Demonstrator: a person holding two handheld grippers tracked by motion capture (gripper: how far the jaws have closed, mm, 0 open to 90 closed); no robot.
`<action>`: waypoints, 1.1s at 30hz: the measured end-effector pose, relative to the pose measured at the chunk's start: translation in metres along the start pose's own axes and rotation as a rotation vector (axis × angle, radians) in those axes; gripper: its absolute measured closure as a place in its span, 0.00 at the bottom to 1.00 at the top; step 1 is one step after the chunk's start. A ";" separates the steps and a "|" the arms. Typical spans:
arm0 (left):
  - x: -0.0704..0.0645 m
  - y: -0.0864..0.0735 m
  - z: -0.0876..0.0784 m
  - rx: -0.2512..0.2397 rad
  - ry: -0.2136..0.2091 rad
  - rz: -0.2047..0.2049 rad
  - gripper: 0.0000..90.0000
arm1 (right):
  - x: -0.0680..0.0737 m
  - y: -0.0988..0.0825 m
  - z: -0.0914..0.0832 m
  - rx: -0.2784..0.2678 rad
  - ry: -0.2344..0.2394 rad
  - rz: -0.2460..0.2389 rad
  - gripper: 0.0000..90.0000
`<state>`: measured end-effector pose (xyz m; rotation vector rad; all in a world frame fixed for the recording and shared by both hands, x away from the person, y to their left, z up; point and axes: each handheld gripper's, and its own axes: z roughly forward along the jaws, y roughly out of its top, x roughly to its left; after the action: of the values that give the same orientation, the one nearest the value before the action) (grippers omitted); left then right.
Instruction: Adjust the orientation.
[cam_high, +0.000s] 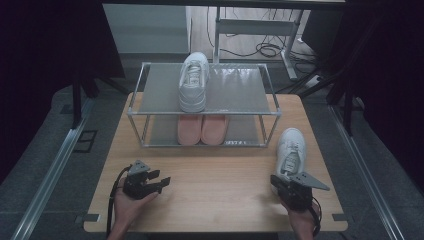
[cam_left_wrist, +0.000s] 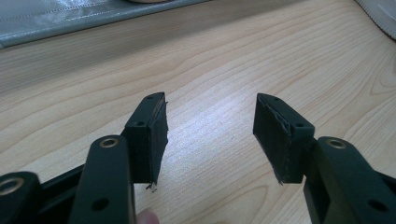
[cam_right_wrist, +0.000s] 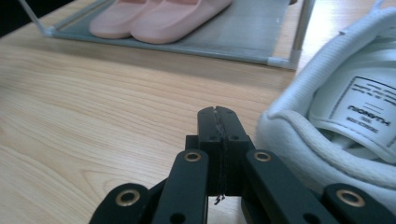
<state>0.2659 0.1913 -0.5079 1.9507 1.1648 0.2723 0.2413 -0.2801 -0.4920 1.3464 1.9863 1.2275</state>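
The worktop lies bare between the two hands, so passage there is free; the shoe rack blocks its far part; a white sneaker stands just beside the right gripper, narrowing that side.

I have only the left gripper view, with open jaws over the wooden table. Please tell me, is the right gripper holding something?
Observer: No. The right gripper has its jaws shut on nothing, beside the heel of a white sneaker.
Operator: Is there another sneaker somewhere?
Observer: Yes, a second white sneaker lies on the top shelf of the metal rack.
Operator: And what is on the lower shelf?
Observer: A pair of pink slippers lies there, side by side.
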 end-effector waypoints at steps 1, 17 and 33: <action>0.000 0.000 0.000 0.002 0.000 0.000 0.50 | 0.000 0.000 0.000 0.001 -0.004 -0.001 0.99; 0.001 0.000 -0.001 0.002 0.000 -0.001 0.50 | -0.005 -0.006 -0.007 -0.003 -0.010 0.012 0.99; -0.001 0.000 0.001 0.009 -0.004 0.005 0.50 | -0.020 -0.015 -0.025 -0.023 -0.042 0.045 0.99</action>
<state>0.2657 0.1903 -0.5085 1.9612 1.1604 0.2662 0.2237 -0.3108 -0.4948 1.4007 1.9171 1.2283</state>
